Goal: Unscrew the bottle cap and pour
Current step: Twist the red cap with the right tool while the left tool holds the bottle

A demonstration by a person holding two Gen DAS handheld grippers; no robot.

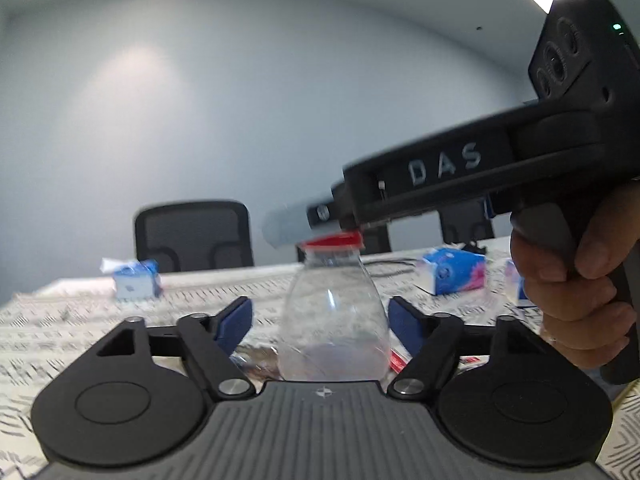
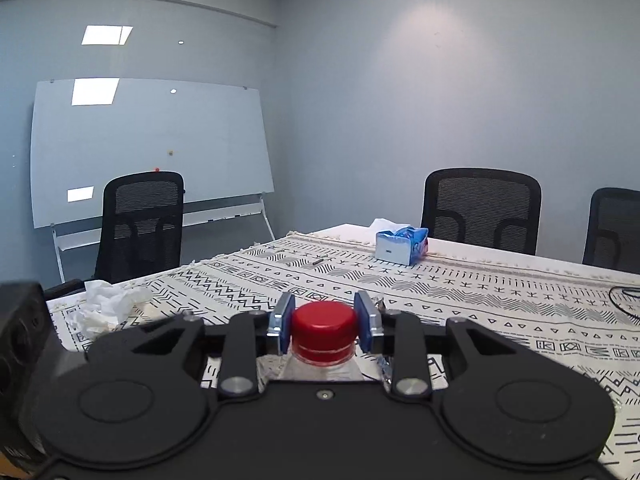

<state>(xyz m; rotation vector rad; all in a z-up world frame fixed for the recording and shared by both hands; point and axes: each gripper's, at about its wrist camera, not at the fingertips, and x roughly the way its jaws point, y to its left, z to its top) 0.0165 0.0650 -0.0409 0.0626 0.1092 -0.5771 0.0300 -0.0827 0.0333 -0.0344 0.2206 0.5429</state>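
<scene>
Large desk (image 2: 500,292) under a patterned black-and-white cloth, ringed by 3 black mesh chairs in the right wrist view, with a whiteboard (image 2: 148,148) leaning on its stand at the far left wall. Blue tissue box (image 2: 401,246) near the far desk edge; crumpled white tissue (image 2: 106,306) at the left edge. Another blue tissue box (image 1: 454,270) on the right in the left wrist view.

Clear plastic bottle (image 1: 334,328) upright on the desk, between the blue pads of the left gripper (image 1: 320,324). Left gripper open: pads standing just off the bottle's sides, gaps visible on both sides.

Right gripper (image 2: 324,322) clamped on the red cap (image 2: 324,326), 1 blue pad pressed against each side, cap seated on the bottle neck. Seen from the left wrist view, right gripper reaching in from the right over the bottle top, a hand (image 1: 580,280) wrapped around its handle.
</scene>
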